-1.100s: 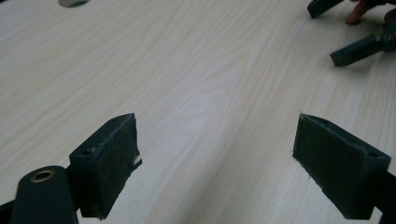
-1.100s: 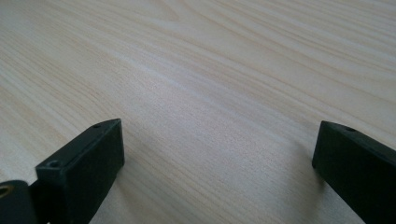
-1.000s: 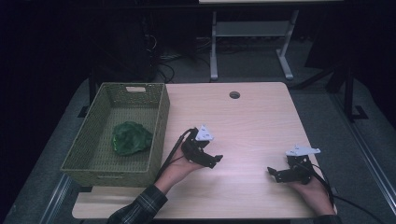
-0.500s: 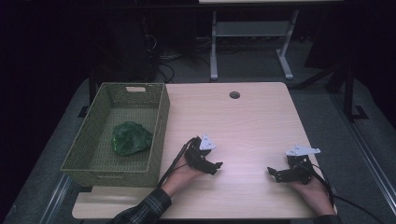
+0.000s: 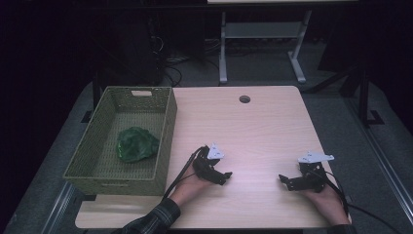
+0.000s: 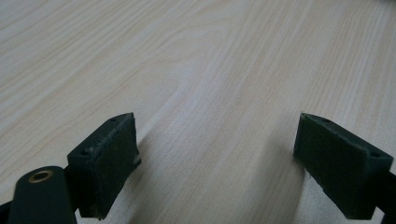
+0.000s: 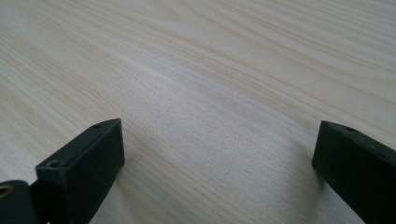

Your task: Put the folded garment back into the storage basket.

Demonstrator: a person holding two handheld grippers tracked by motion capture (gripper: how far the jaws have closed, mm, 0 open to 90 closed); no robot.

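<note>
Both handheld tools rest low on the pale, wood-grained rectangular tabletop (image 5: 253, 126), near the person's edge, and neither has hold of anything. The left black two-jaw gripper (image 5: 225, 176) sits just right of the olive-green woven rectangular basket (image 5: 168, 122), its tips pointing toward the middle of the table; in the left gripper view its two dark padded jaws stand wide apart with only bare wood grain between them, and their shadows fall close beneath, which suggests they hover just over the surface or touch it. The right black two-jaw gripper (image 5: 283, 181) lies well apart from it, near the table's right edge, tips aimed leftward toward the other, and the right gripper view gives the same picture: jaws spread wide, nothing between the pads, plain tabletop ahead. The nearest thing to the work is the crumpled dark-green cloth-like lump (image 5: 137, 144), which lies on the basket's floor near its middle, clear of the walls; its exact material is hard to tell in this light. With that lump settled inside the basket and both tools open and parked on bare wood, the placing looks finished, and the hands seem to be held in a resting pose. A small round grommet hole (image 5: 244, 99) marks the far side of the table, well away from either gripper.
</note>
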